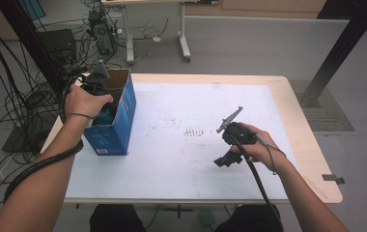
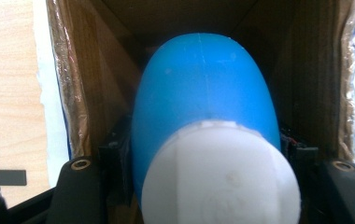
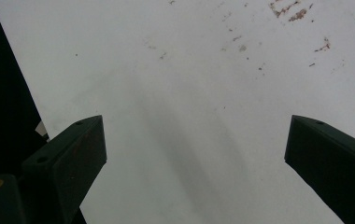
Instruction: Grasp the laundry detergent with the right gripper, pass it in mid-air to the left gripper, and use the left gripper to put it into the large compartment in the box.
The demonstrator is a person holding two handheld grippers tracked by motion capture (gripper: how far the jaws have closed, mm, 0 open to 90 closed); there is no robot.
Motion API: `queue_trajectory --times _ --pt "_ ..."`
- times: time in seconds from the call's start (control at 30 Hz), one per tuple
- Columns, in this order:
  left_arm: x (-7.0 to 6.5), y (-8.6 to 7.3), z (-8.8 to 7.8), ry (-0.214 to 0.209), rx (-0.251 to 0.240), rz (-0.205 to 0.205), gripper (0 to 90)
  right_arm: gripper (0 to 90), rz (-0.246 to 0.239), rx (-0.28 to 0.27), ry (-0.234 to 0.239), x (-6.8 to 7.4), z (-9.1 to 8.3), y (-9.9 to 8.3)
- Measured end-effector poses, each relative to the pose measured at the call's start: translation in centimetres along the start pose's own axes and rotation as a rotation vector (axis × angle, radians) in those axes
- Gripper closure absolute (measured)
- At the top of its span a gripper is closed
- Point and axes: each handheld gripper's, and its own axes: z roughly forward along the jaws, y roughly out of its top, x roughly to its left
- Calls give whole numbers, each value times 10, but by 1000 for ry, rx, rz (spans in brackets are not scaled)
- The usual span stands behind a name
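Observation:
A blue cardboard box (image 1: 116,121) stands open-topped near the table's left edge. My left gripper (image 1: 100,94) reaches down into it from above. In the left gripper view a blue bottle (image 2: 203,98) with a white cap (image 2: 220,175) sits between the jaws, which press on its sides, and the box's brown inner walls (image 2: 77,88) surround it. My right gripper (image 1: 227,157) hovers over the white table sheet (image 1: 181,140) right of the middle. Its jaws stand wide apart in the right gripper view (image 3: 194,154), with nothing between them.
The white sheet (image 3: 189,70) carries small brown stains (image 1: 193,131) near the middle. The wooden table edge (image 1: 312,145) runs along the right. Cables (image 1: 17,96) and equipment lie on the floor to the left; a desk's legs (image 1: 184,41) stand beyond the table.

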Motion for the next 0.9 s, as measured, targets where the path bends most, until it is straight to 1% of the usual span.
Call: queue_trajectory --times 0.3,0.83,0.9 --pt "0 0 0 2 2 -1 376 53 -4 -3 0 0 0 0" --pt "0 -1 0 1 -1 -6 375 53 4 2 1 1 0 0" --pt "1 -1 0 0 -1 -6 375 53 -4 2 0 1 0 0"
